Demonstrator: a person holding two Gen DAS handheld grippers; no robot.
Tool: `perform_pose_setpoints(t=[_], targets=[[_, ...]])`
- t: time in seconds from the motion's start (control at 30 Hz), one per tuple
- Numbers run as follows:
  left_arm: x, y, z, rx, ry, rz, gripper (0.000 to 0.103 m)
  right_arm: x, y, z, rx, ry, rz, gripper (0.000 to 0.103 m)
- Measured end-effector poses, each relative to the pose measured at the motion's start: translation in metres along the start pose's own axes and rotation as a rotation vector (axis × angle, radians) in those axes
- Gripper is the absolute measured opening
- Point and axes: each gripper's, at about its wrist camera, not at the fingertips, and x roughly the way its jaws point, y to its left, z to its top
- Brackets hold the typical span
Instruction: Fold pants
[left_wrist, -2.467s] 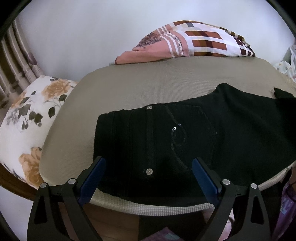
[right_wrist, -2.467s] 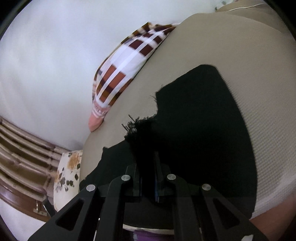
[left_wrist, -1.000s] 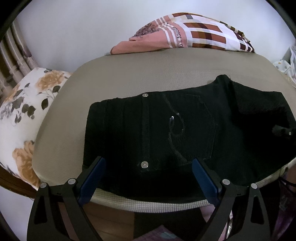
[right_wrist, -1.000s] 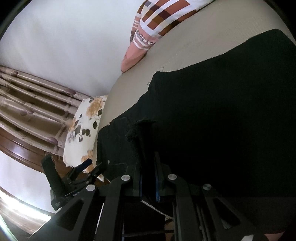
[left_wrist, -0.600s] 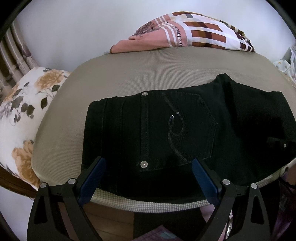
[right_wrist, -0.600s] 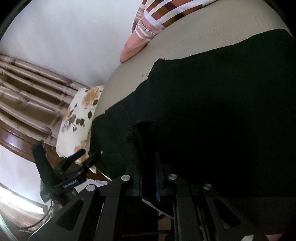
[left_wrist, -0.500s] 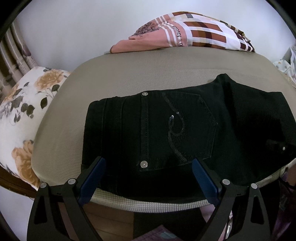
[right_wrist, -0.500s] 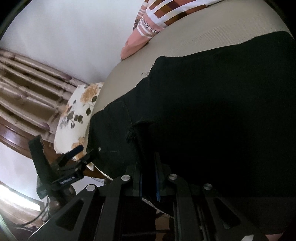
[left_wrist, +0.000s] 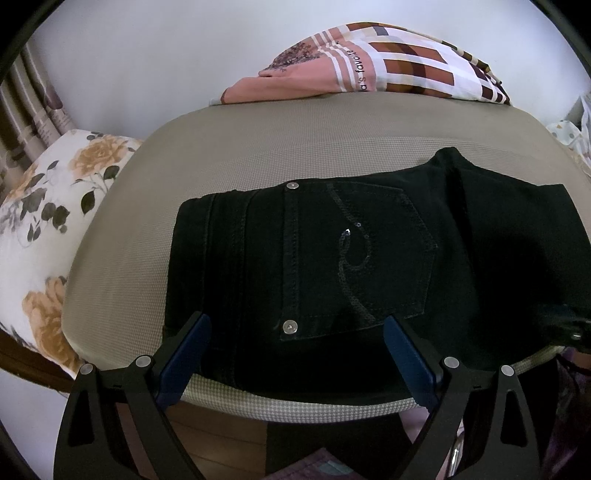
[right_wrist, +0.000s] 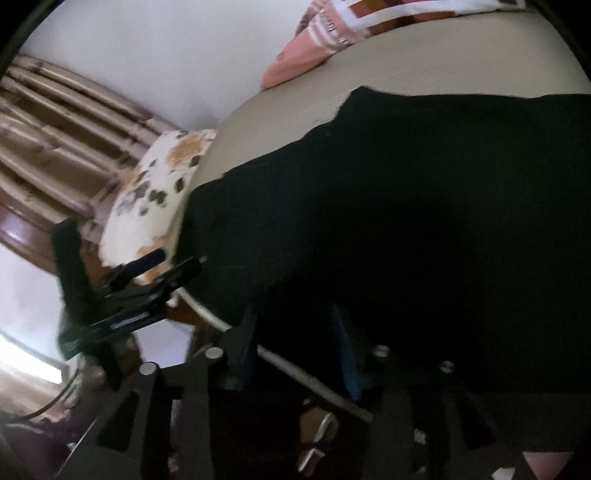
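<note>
Black pants (left_wrist: 351, 258) lie folded on the beige cushion (left_wrist: 295, 140), back pocket up, with the leg end doubled over on the right. My left gripper (left_wrist: 295, 356) is open at the near waistband edge, blue pads on either side of the cloth without pressing it. In the blurred right wrist view the pants (right_wrist: 406, 203) fill the frame. My right gripper (right_wrist: 295, 350) is at the cushion's near edge, its jaws opening, with no cloth pinched between the pads. The left gripper (right_wrist: 181, 258) shows at the left there.
A floral pillow (left_wrist: 44, 221) lies left of the cushion, and a pink and brown checked cloth (left_wrist: 388, 70) sits at its far edge against the white wall. Striped curtains (right_wrist: 55, 122) hang far left. Below the cushion's front edge are wood and dark floor clutter.
The right gripper's jaws have parted and let go of the pants' frayed hem, which now lies on the folded pile. The right view has swung and blurred. The left gripper has stayed put.
</note>
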Motion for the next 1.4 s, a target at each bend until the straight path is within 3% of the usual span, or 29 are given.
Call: perform_pose_setpoints(t=[0.07, 0.13, 0.23, 0.4, 0.63, 0.73, 0.87, 1.0, 1.13, 1.3, 1.4], targets=[[0.0, 0.001, 0.0, -0.002, 0.0, -0.001, 0.094, -0.011, -0.015, 0.001, 0.105, -0.006, 0.177, 0.041], [0.0, 0.001, 0.0, -0.002, 0.0, -0.001, 0.094, -0.026, -0.037, 0.0, 0.223, -0.059, 0.298, 0.041], [-0.001, 0.002, 0.001, -0.01, -0.003, -0.007, 0.094, -0.049, -0.065, -0.003, 0.317, -0.147, 0.337, 0.041], [-0.003, 0.004, 0.002, -0.022, -0.006, -0.011, 0.094, -0.063, -0.067, -0.01, 0.296, -0.164, 0.322, 0.041], [-0.004, 0.01, 0.003, -0.051, -0.008, -0.01, 0.094, -0.023, -0.024, -0.02, 0.114, -0.006, 0.178, 0.04], [-0.008, 0.022, 0.005, -0.096, -0.025, -0.009, 0.094, -0.005, -0.017, -0.021, 0.072, 0.071, 0.109, 0.033], [-0.013, 0.059, 0.01, -0.202, -0.028, -0.022, 0.094, -0.004, -0.012, -0.022, 0.051, 0.066, 0.089, 0.032], [-0.011, 0.12, 0.004, -0.43, 0.021, -0.151, 0.094, -0.023, -0.006, -0.023, 0.01, -0.046, 0.071, 0.035], [0.004, 0.172, -0.02, -0.634, 0.098, -0.291, 0.094, -0.036, -0.016, -0.023, 0.05, -0.133, 0.037, 0.035], [0.027, 0.188, -0.052, -0.792, 0.176, -0.493, 0.094, -0.037, -0.022, -0.021, 0.082, -0.139, 0.031, 0.035], [0.038, 0.18, -0.057, -0.801, 0.227, -0.569, 0.094, -0.031, -0.017, -0.02, 0.079, -0.126, 0.021, 0.037]])
